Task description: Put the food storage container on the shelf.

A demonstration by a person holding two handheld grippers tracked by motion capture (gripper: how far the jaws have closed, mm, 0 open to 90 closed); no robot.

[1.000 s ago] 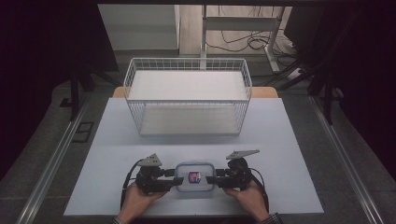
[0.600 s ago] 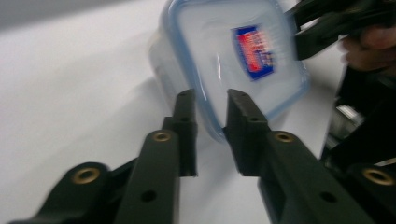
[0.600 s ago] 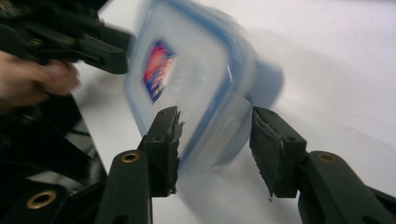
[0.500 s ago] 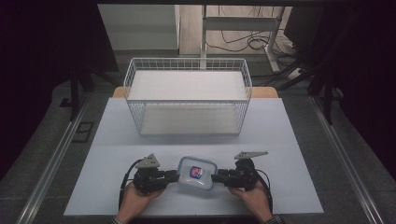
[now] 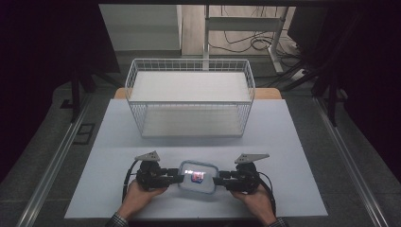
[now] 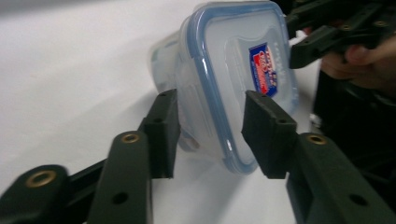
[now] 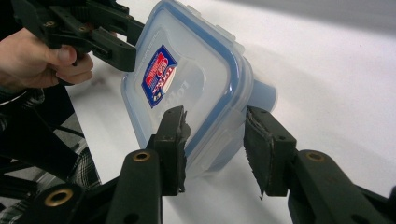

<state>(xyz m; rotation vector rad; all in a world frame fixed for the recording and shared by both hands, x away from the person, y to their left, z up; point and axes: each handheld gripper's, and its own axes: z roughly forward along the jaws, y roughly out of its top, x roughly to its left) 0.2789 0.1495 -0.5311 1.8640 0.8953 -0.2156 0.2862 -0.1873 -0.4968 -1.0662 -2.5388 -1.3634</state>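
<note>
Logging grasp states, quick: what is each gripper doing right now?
Left gripper: shut on the clear plastic container with a blue-rimmed lid.
Right gripper: shut on the same container's other end.

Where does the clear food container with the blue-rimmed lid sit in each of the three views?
High view: the container is low centre on the white table, between the left gripper and the right gripper.
Left gripper view: upper centre, tilted, its near end between the jaws.
Right gripper view: centre, tilted, its near end between the jaws.
Shared landmark: the red and blue label on the lid.
</note>
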